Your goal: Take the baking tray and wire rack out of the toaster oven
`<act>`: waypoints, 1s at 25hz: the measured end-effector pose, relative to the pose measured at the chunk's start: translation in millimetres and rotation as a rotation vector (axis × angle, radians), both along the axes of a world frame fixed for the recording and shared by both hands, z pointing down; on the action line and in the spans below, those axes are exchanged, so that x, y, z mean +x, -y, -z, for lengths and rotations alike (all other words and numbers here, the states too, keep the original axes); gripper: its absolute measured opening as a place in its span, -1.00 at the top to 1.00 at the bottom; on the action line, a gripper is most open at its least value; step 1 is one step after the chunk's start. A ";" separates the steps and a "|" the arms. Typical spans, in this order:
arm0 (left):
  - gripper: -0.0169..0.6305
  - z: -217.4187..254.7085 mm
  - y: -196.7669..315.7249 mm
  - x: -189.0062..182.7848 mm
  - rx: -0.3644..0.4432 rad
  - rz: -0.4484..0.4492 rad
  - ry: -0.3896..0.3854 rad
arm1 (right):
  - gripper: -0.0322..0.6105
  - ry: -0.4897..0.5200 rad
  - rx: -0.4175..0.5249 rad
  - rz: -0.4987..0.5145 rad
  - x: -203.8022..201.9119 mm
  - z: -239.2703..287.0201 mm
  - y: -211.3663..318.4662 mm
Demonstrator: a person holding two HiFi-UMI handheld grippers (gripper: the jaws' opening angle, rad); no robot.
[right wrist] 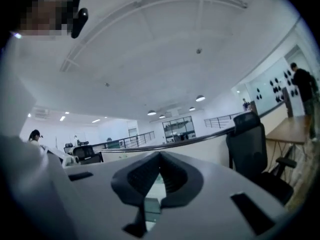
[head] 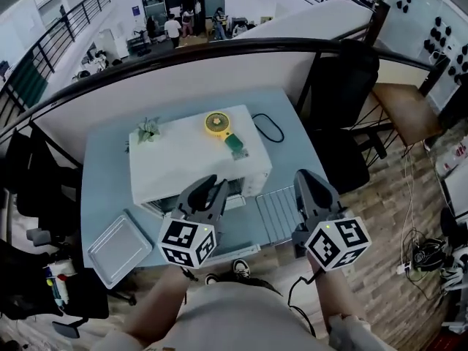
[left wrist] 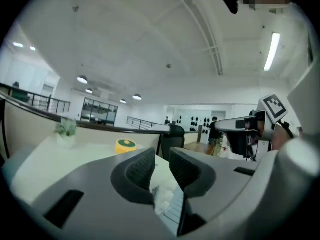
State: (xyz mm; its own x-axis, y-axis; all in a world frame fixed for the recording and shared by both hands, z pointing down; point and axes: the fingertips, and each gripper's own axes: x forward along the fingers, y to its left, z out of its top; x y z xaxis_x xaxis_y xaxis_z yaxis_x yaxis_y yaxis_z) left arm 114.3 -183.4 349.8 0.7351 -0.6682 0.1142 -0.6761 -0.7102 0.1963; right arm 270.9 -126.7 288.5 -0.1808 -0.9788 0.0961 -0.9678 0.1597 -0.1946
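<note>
Silver baking tray (head: 119,251) lies flat at the blue table's (head: 102,167) left front corner. Left gripper (head: 207,187), held about level before the white toaster oven (head: 190,159), has its jaws slightly parted on nothing. Wire rack (head: 276,214) lies on the table just right of the oven. Right gripper (head: 306,178), likewise level, is clenched empty.

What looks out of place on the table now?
The baking tray lies askew at the near left corner of the table, one corner seemingly over the edge. The wire rack lies flat in front of the toaster oven.
</note>
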 end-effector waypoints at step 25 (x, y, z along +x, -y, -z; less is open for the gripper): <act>0.92 133.6 -37.8 -221.2 0.305 0.421 0.130 | 0.89 0.018 0.219 0.526 -174.3 103.0 -0.6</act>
